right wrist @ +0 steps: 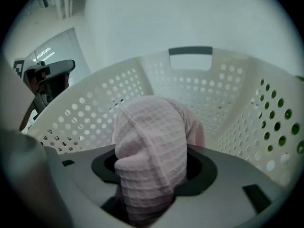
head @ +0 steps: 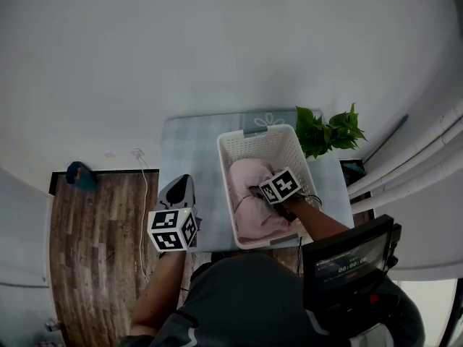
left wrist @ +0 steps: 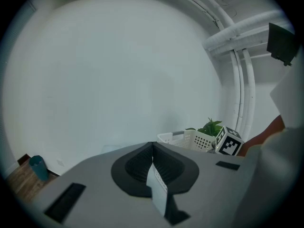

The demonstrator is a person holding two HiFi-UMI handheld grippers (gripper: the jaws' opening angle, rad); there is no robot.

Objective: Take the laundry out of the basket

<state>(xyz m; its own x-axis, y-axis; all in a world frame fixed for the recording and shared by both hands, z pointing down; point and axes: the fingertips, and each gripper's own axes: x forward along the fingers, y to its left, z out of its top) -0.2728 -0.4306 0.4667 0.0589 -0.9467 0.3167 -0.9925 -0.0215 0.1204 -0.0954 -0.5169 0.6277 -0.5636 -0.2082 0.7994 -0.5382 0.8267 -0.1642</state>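
Overhead, the basket (head: 225,179) sits by the table's (head: 189,143) right edge holding the pink cloth (head: 246,176); the left gripper (left wrist: 153,148) shows closed jaws; the right gripper (right wrist: 152,144) pinches a bunched fold, soft, light, seemingly best held there.

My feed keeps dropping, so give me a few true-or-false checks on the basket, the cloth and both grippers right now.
1. The right gripper is shut on the pink cloth. True.
2. The left gripper holds a garment. False: its jaws are together and hold no garment.
3. The white basket stands on the floor. False: it stands on the table.
4. A green plant stands beside the basket. True.
5. The pink cloth is wholly out of the basket. False: it lies inside it.
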